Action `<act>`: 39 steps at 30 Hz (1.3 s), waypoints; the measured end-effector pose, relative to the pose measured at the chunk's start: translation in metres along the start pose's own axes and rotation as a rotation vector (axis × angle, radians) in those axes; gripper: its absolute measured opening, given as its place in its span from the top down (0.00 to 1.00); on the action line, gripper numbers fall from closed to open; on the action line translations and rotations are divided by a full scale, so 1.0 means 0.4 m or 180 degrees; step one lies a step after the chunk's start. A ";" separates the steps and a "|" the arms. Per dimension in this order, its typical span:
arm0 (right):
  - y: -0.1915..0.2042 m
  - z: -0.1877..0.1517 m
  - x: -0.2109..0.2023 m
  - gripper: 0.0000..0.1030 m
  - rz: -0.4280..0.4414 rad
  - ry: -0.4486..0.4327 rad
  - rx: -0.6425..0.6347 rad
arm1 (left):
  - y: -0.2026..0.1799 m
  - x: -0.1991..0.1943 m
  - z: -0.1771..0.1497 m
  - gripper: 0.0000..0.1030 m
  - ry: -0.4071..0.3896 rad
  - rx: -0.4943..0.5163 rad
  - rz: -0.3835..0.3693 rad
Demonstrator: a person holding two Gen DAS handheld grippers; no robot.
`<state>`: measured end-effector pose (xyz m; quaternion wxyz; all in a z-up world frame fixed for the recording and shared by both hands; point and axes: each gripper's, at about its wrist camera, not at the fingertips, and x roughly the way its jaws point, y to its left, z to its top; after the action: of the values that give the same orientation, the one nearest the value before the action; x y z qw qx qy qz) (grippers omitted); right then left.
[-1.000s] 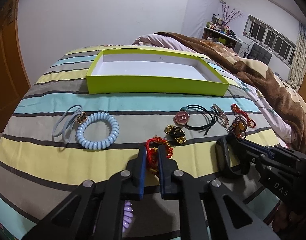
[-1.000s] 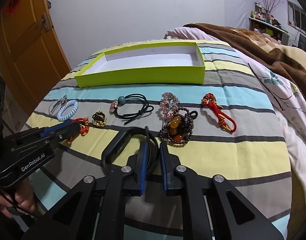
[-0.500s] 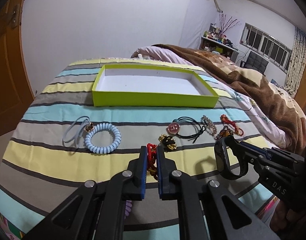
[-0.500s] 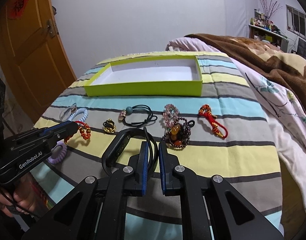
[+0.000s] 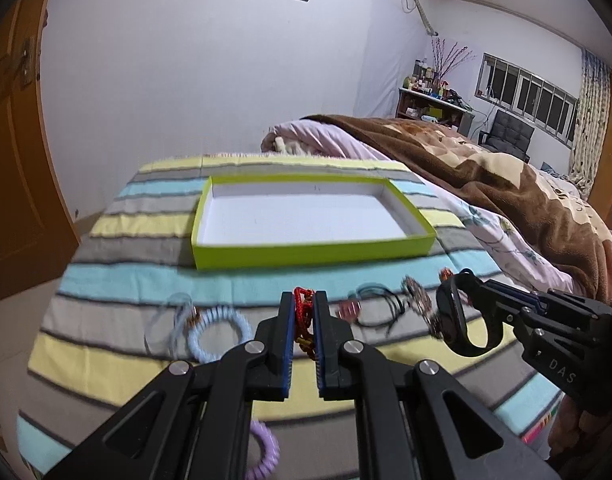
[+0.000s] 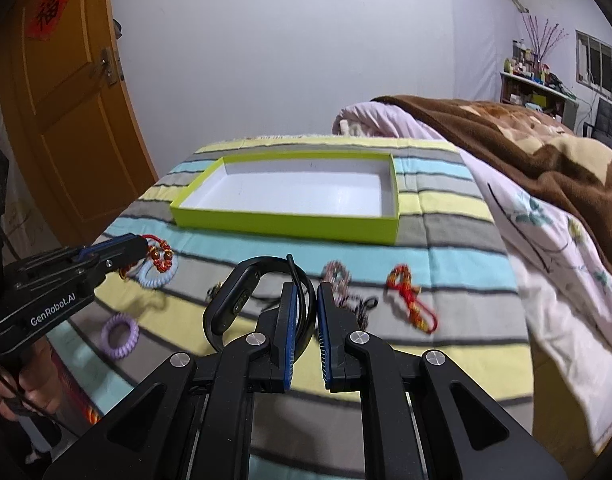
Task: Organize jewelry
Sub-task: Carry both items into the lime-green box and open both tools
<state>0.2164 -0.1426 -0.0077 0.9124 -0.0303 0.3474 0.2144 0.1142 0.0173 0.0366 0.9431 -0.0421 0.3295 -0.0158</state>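
**Two grips short of the green tray**

Left gripper [image 5: 303,312]: fingers pinching red beaded bracelet [image 5: 302,312], near side of green tray [image 5: 314,255]. Right gripper [image 6: 303,304]: fingers pinching black wristband [image 6: 241,292], likewise near side of tray, above striped bed [image 6: 446,264].

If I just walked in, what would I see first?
Probably the two black grippers held up over the striped bedspread, each shut on something: the left gripper pinches a red beaded bracelet, the right gripper a black wristband. Behind them sits a bright lime-green tray, nothing in it, with more hair ties and bracelets lying on the bedspread in front of it.
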 end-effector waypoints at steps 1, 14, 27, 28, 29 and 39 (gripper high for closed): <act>-0.004 0.013 0.006 0.90 -0.0009 -0.0013 -0.0014 | 0.001 0.006 0.015 0.91 -0.0021 0.0016 0.0016; -0.081 0.182 0.139 0.90 -0.0042 -0.0035 0.0050 | 0.050 0.139 0.177 0.91 -0.0087 0.0028 0.0019; -0.153 0.277 0.357 0.90 -0.0207 0.0222 0.0077 | 0.119 0.337 0.247 0.91 0.0096 -0.0001 0.0166; -0.156 0.280 0.369 0.90 -0.0221 0.0243 0.0078 | 0.122 0.354 0.246 0.91 0.0130 0.0006 0.0191; -0.160 0.282 0.384 0.90 -0.0232 0.0268 0.0085 | 0.125 0.367 0.245 0.91 0.0160 0.0010 0.0207; -0.175 0.295 0.469 0.90 -0.0310 0.0478 0.0083 | 0.146 0.450 0.234 0.91 0.0422 -0.0036 0.0309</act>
<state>0.4434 -0.1125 -0.0464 0.8934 -0.0512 0.4158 0.1624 0.3134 0.0717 -0.0071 0.9186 -0.0302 0.3930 0.0291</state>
